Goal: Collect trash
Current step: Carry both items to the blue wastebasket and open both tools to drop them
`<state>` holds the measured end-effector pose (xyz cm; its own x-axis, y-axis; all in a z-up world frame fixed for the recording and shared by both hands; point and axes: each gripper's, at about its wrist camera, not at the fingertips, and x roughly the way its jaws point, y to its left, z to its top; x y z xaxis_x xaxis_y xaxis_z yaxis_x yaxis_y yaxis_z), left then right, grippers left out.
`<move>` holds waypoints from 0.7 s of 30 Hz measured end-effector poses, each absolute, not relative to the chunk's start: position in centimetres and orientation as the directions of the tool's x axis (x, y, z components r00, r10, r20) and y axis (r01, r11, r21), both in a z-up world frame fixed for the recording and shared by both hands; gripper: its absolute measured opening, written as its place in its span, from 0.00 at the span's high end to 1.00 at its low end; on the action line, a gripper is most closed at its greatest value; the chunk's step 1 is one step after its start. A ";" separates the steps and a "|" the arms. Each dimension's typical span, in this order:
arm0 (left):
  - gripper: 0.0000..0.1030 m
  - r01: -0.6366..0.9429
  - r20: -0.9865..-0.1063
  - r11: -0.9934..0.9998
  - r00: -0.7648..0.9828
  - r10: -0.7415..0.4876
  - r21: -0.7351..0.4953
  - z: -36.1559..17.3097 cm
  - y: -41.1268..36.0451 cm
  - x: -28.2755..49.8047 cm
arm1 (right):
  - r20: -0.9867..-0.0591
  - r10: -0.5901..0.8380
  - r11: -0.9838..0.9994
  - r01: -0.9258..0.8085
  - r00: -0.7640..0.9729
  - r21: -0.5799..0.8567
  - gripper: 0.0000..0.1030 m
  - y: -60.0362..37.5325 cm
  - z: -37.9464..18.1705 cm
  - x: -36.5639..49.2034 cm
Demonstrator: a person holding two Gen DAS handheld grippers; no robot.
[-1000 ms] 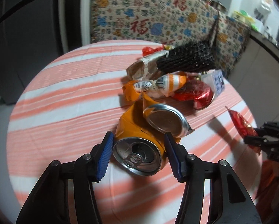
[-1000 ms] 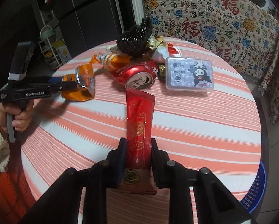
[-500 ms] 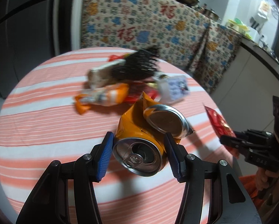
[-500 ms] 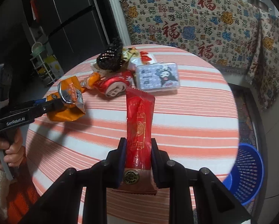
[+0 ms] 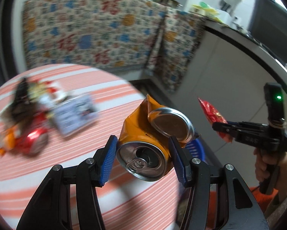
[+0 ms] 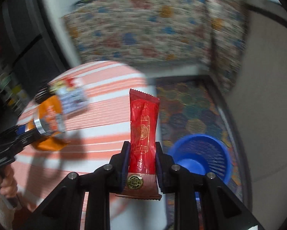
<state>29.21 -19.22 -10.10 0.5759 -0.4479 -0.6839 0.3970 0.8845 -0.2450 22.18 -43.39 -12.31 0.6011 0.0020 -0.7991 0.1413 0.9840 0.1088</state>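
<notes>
My left gripper [image 5: 142, 146] is shut on a crushed orange can [image 5: 143, 134] and holds it above the striped round table's [image 5: 47, 172] right edge. My right gripper [image 6: 142, 149] is shut on a red snack wrapper [image 6: 143, 122], held upright past the table's edge. A blue mesh basket [image 6: 202, 155] stands on the floor to the right below the wrapper; it shows partly behind the can in the left wrist view [image 5: 194, 148]. The right gripper with the wrapper [image 5: 212, 113] shows in the left wrist view, the left gripper with the can [image 6: 47, 118] in the right wrist view.
On the table lie a red crushed can [image 5: 34, 140], an orange tube [image 5: 7, 141], a clear card box [image 5: 74, 113], a black mesh piece [image 5: 22, 95] and wrappers. A patterned cloth-covered cabinet [image 5: 97, 34] stands behind. A patterned mat [image 6: 191, 103] covers the floor.
Both grippers have swung right with their loads, away from the trash pile toward the table's edge. The blue basket has come closer in the right wrist view. Both views are motion-blurred.
</notes>
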 end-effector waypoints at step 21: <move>0.46 0.467 -0.795 0.858 0.426 -0.431 -0.214 -21.0 -38.5 35.1 | -0.870 0.011 0.878 0.412 0.493 0.245 0.76 -62.3 -22.6 22.9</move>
